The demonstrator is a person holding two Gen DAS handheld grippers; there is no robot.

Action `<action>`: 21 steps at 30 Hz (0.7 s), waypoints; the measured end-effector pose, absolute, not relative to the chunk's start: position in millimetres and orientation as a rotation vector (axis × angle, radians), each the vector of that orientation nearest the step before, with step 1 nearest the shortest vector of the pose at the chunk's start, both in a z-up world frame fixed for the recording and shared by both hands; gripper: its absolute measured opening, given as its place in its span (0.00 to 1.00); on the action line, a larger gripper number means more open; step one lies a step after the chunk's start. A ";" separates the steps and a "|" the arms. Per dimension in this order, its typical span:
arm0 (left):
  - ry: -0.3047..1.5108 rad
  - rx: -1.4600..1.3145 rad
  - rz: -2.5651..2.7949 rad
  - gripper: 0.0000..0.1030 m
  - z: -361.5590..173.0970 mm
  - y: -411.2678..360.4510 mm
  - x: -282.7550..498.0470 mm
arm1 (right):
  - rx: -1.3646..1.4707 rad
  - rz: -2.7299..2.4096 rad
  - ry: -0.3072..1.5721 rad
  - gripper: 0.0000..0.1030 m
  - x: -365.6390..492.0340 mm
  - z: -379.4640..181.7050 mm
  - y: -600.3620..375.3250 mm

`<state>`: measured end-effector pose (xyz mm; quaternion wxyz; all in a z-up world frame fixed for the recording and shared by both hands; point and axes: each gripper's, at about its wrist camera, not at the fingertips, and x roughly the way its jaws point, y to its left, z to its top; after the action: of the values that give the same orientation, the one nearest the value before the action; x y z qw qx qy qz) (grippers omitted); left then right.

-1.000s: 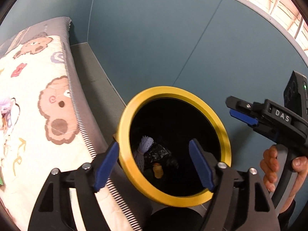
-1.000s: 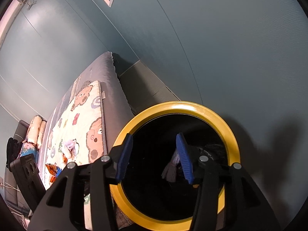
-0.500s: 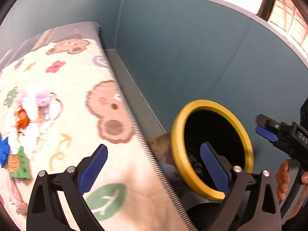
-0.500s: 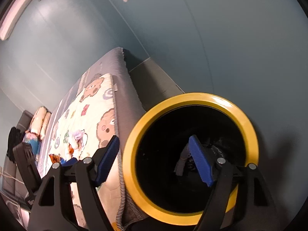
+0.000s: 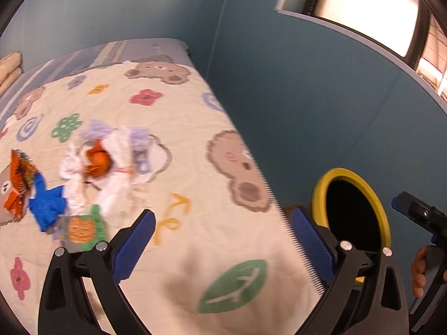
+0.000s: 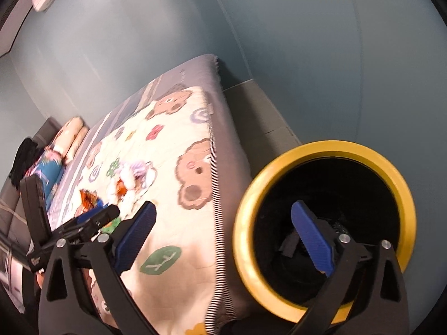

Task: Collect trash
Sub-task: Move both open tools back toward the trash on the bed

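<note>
A pile of trash lies on the bear-print blanket [image 5: 195, 189]: white crumpled tissue [image 5: 75, 173], an orange peel [image 5: 96, 162], an orange snack wrapper [image 5: 19, 184], a blue scrap [image 5: 46, 203] and a green packet [image 5: 83, 227]. The pile also shows in the right wrist view [image 6: 125, 178]. A black bin with a yellow rim [image 5: 321, 192] stands beside the bed, large in the right wrist view [image 6: 405, 189], with trash dim inside. My left gripper [image 5: 223, 240] is open and empty above the blanket. My right gripper [image 6: 223, 234] is open and empty at the bin's mouth.
Teal walls close in behind the bed and the bin. A window [image 5: 363, 19] is at the upper right. Pillows [image 6: 69, 136] and dark clothing [image 6: 22, 159] lie at the far end of the bed. A narrow grey floor strip [image 6: 259, 120] runs between bed and wall.
My left gripper has swung left from the bin mouth to over the blanket, bringing the trash pile into view. My right gripper has opened wider and shifted left of the bin.
</note>
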<state>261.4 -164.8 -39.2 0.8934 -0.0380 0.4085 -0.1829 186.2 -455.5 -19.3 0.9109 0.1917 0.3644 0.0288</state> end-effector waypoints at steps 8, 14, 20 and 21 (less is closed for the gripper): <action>0.830 -0.129 -0.261 0.92 -38.4 -93.8 270.0 | 0.340 0.133 0.793 0.91 203.2 -14.4 -400.7; 0.821 -0.135 -0.176 0.92 -43.6 -44.0 277.5 | 0.301 0.203 0.836 0.91 217.8 -16.5 -357.0; 0.830 -0.149 -0.088 0.92 -51.5 7.4 286.4 | 0.265 0.266 0.884 0.91 234.8 -24.3 -310.0; 0.832 -0.152 -0.076 0.92 -52.5 14.5 288.1 | 0.258 0.281 0.891 0.91 238.2 -26.1 -300.8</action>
<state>288.1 14.5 -52.5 0.9113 -0.0736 0.4034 -0.0369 238.2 -300.8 -26.1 0.8849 0.1238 0.4283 0.1348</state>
